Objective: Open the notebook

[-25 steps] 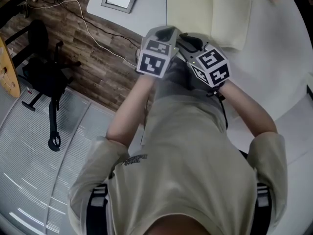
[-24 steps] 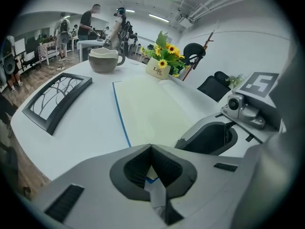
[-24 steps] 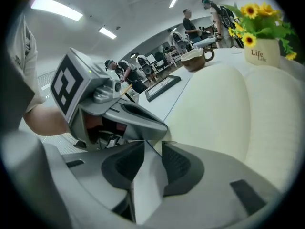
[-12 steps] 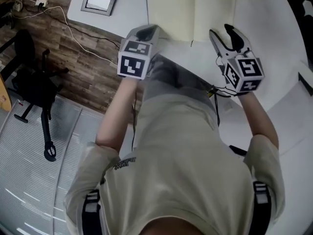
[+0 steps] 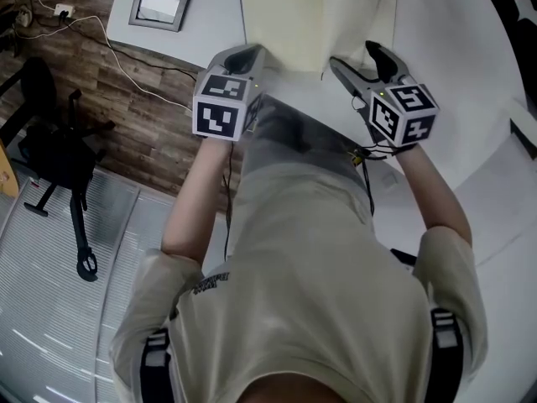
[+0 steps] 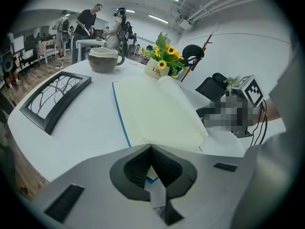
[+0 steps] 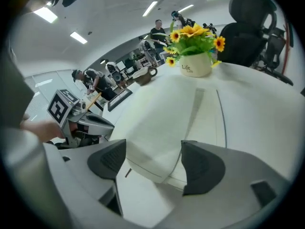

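White table: pot holds sunflowers; notebook open.

The notebook is cream with a blue edge; the table white.

The white table has a curved edge and carries an open notebook with its cream pages up and a blue cover edge showing. The notebook's near corner is pinched between the left fingers. A curled page corner sits in the gap between the right fingers, touching neither. A dark frame lies flat, well to the left of the left fingers. Far ahead of both pairs of fingers, beyond the notebook, stand a white flower pot with yellow flowers and a grey bowl.
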### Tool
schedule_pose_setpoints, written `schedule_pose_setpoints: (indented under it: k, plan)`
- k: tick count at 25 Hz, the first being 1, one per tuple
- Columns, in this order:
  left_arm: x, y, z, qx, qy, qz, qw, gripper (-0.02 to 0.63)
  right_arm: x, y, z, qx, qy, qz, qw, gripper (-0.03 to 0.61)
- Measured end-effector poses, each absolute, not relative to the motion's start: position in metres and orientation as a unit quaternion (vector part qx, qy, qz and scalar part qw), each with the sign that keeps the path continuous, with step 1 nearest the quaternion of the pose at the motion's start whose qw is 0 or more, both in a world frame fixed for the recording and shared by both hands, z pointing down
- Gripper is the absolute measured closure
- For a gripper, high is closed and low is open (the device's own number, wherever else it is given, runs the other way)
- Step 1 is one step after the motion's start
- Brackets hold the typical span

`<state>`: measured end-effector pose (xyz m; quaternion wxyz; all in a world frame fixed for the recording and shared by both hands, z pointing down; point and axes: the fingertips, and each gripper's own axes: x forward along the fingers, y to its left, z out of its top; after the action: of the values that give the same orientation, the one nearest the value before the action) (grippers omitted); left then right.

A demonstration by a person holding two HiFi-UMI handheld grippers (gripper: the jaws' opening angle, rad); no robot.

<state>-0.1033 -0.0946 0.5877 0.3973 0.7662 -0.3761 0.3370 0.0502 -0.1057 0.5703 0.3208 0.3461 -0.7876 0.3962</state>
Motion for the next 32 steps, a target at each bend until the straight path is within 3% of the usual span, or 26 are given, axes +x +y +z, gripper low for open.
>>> schedule_pose_setpoints:
  k: [10,22,27,32]
  plan:
    - [-0.104,-0.094,0.591,0.766,-0.381,0.324,0.403,0.612,-0.037,-0.117,0.529,0.239,-0.844,0.432,0.211,0.209]
    - [-0.113,-0.09,0.59,0.756,-0.395,0.309,0.421,0.612,-0.093,-0.066,0.533,0.139,-0.88,0.355,0.283,0.213]
    - [-0.125,-0.085,0.577,0.752,-0.403,0.294,0.431,0.612,-0.099,-0.064,0.55,0.164,-0.862,0.375,0.299,0.356]
    - [-0.13,-0.083,0.572,0.754,-0.403,0.308,0.417,0.612,-0.099,-0.068,0.578,0.222,-0.832,0.373,0.346,0.557]
